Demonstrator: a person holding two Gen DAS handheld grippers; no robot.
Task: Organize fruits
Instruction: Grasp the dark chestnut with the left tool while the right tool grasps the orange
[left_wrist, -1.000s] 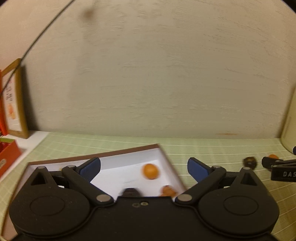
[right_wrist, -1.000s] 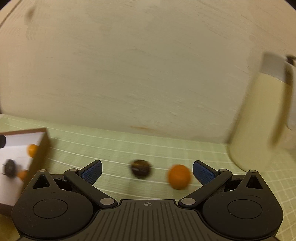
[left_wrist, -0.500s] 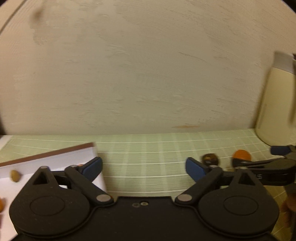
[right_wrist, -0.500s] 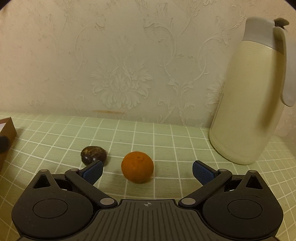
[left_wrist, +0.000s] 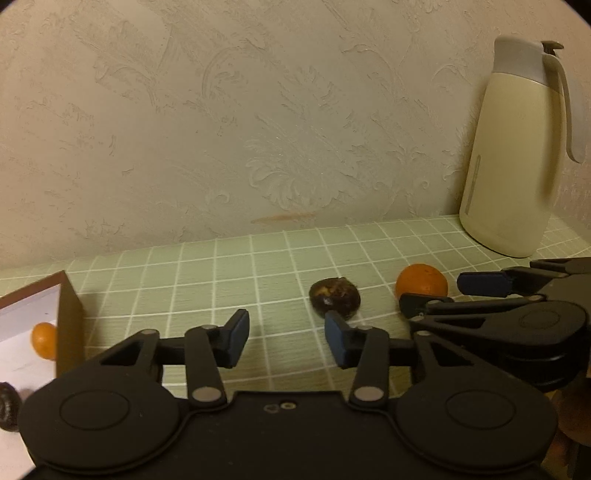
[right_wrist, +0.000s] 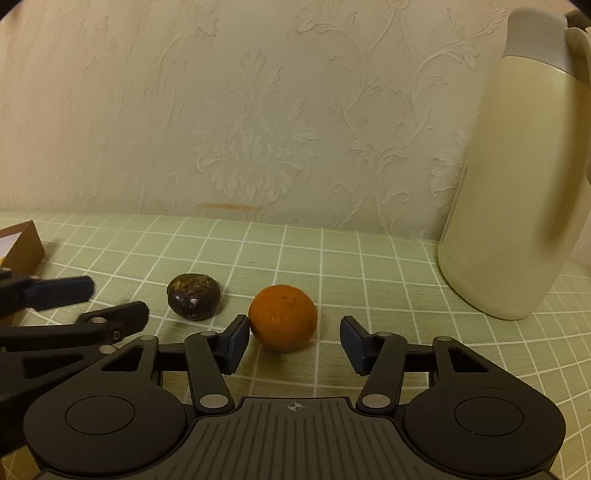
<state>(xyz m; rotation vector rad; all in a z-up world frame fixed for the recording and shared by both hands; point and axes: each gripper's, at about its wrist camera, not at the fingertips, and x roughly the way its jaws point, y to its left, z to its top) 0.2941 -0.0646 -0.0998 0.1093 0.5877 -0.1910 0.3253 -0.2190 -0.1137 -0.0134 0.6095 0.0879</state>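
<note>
An orange (right_wrist: 283, 317) and a dark brown wrinkled fruit (right_wrist: 194, 301) lie side by side on the green checked cloth; both also show in the left wrist view, the orange (left_wrist: 421, 280) and the dark fruit (left_wrist: 334, 297). My right gripper (right_wrist: 294, 341) is open, low over the cloth, with the orange just ahead between its fingertips, near the left one. My left gripper (left_wrist: 284, 339) is open and empty, the dark fruit just beyond its right fingertip. A brown box (left_wrist: 68, 317) with a white inside holds a small orange fruit (left_wrist: 43, 339) and a dark fruit (left_wrist: 8, 406).
A tall cream thermos jug (right_wrist: 513, 177) with a grey lid stands at the back right against the patterned wall; it also shows in the left wrist view (left_wrist: 517, 155). The box corner (right_wrist: 22, 247) sits at the left edge. The two grippers are close, side by side.
My left gripper swung right, away from the box, toward the dark fruit, and its fingers narrowed. My right gripper moved forward and left until the orange lies between its narrowed fingers.
</note>
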